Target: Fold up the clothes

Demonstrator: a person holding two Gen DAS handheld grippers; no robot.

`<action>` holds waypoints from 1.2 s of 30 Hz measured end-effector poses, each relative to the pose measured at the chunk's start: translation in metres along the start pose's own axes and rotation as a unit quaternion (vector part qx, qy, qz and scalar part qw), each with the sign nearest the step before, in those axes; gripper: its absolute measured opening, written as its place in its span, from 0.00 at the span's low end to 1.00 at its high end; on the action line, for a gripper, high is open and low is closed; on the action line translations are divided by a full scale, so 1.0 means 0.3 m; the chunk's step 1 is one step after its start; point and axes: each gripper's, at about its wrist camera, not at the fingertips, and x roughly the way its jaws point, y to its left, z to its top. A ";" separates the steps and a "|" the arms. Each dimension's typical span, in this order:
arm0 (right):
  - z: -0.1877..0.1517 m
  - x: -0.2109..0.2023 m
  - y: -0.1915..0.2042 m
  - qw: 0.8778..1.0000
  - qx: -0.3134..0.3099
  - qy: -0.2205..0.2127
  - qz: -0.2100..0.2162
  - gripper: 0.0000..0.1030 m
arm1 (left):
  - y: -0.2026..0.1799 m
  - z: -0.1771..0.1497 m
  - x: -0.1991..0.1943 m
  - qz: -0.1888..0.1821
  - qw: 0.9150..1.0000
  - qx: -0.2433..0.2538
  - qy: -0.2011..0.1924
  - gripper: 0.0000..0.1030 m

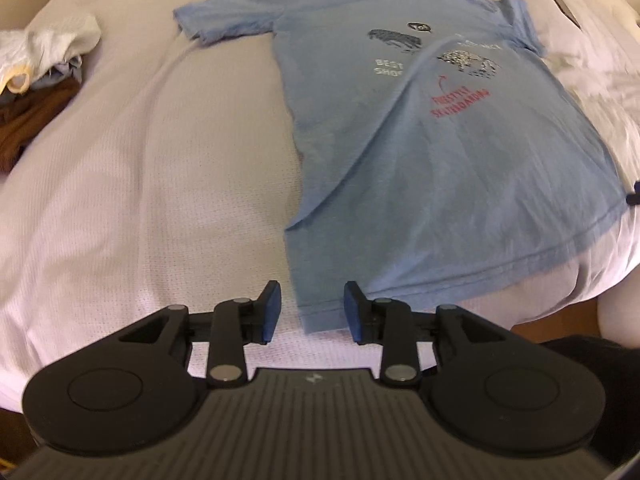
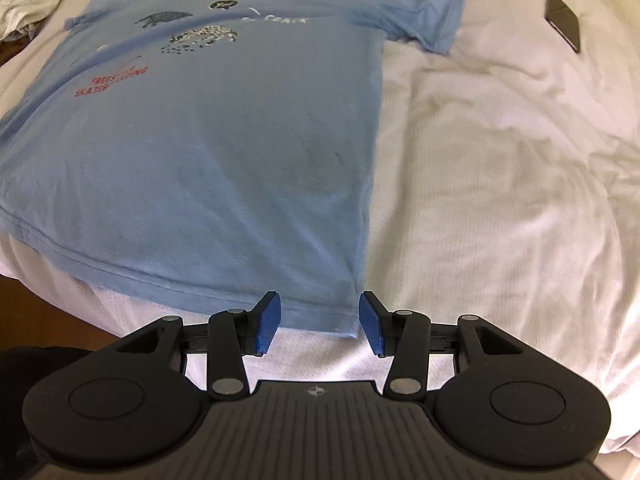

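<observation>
Light-blue printed T-shirt (image 1: 432, 168) spread flat, front up, on white bed cover (image 1: 168, 184); hem at near bed edge.
Left hand-held gripper (image 1: 313, 312): jaws part-open, nothing pinched, hem's left corner showing betw. pads.
Right hand-held gripper (image 2: 320, 322): jaws part-open, empty, hem's right corner betw. pads.

Step, judged: hem-corner grab for first fold. To do well: both layers caught right at corners, bed cover left out of pinch, both sides lifted evenly, hem kept taut.

Unclear: contact w/ cloth — cannot tell. Collar cut off at top. Print text blurred. Clothes pile (image 1: 36, 72) far left, items indistinct. Dark flat object (image 2: 564, 20), prob. phone.
</observation>
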 end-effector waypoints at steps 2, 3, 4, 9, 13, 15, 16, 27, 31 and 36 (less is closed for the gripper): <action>-0.005 0.009 -0.036 1.000 0.023 -0.002 0.009 0.45 | -0.004 -0.007 0.002 0.006 1.000 -0.008 -0.006 0.30; -0.006 0.017 -0.061 0.999 0.040 -0.003 0.019 0.45 | -0.001 -0.010 0.007 0.011 1.000 -0.017 -0.008 0.30; -0.007 0.025 -0.085 0.998 0.057 -0.004 0.030 0.45 | 0.001 -0.013 0.011 0.015 0.999 -0.026 -0.010 0.30; -0.017 0.086 -0.174 0.990 0.111 0.003 0.090 0.45 | -0.020 -0.029 0.017 0.052 0.998 -0.041 -0.014 0.30; -0.024 0.098 -0.225 0.982 0.139 0.007 0.124 0.02 | -0.058 -0.031 0.010 0.075 0.996 -0.045 -0.017 0.30; -0.028 0.085 -0.235 0.987 0.117 0.009 0.113 0.00 | -0.087 -0.026 0.004 0.079 0.996 -0.045 -0.018 0.30; -0.033 0.069 -0.242 0.989 0.104 0.007 0.108 0.00 | -0.102 -0.025 0.002 0.080 0.996 -0.041 -0.018 0.30; -0.053 0.060 -0.274 0.996 0.034 0.024 0.078 0.00 | -0.147 -0.033 0.000 0.080 0.996 -0.043 -0.018 0.30; -0.049 0.047 -0.258 0.996 0.021 0.038 0.074 0.00 | -0.147 -0.040 0.003 0.073 0.996 -0.052 -0.021 0.30; -0.028 -0.016 -0.249 0.998 0.013 0.020 0.052 0.32 | -0.138 -0.028 0.028 0.060 0.996 -0.065 -0.027 0.30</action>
